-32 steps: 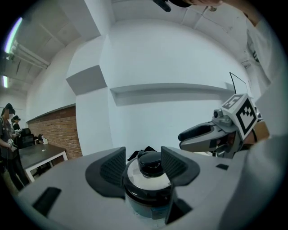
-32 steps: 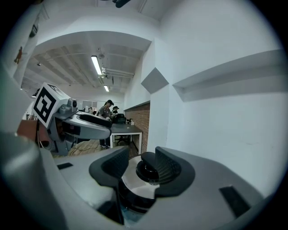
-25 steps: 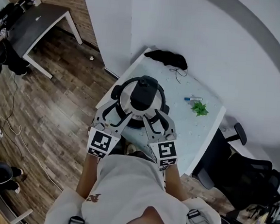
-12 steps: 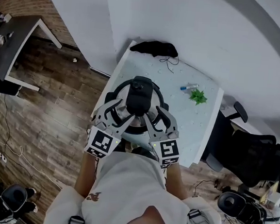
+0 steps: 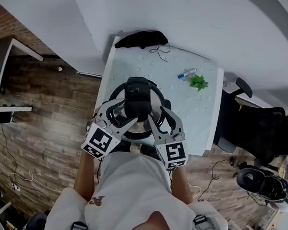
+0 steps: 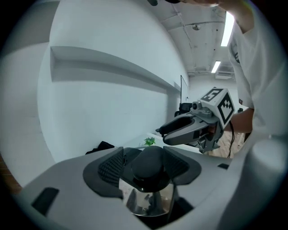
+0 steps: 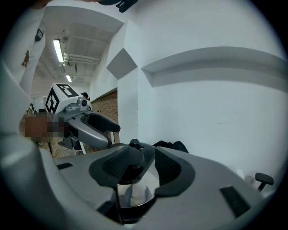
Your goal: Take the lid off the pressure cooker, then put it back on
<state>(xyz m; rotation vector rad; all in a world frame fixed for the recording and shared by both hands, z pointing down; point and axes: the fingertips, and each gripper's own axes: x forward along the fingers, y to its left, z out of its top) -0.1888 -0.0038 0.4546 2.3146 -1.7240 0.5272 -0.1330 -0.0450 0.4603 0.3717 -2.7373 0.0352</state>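
L gripper [image 6: 144, 167]: your jaws are apart, one pad on each side of the black handle [image 6: 152, 162] of the lid [image 6: 146, 201]. The handle's rounded end fills most of the gap. Pad contact: can't tell.

R gripper [image 7: 143, 168]: jaws apart too, w/ the same handle between them. There is a clear slit between the handle and the right-hand pad.

Head view: both grippers come in from your side and meet at the near end of the handle, L on its left, R on its right. Their marker cubes sit close to your body.

The lid sits flat on the pressure cooker [image 5: 117, 91], w/ the handle running across the top from the near edge to the far edge. The steel dome shows on both sides of it.

The cooker stands on the near-left part of the tabletop [image 5: 198, 122].

- Far right on the tabletop: a pen [image 5: 186, 73] w/ a green sprig [image 5: 198, 82] just beside it, both well apart from the cooker.
- Far edge, against the wall: a black cloth [image 5: 140, 38] w/ a thin cord trailing off it.
- Right of the tabletop: a black chair [image 5: 262, 140].
- Left of the tabletop: wood floor [image 5: 49, 113].
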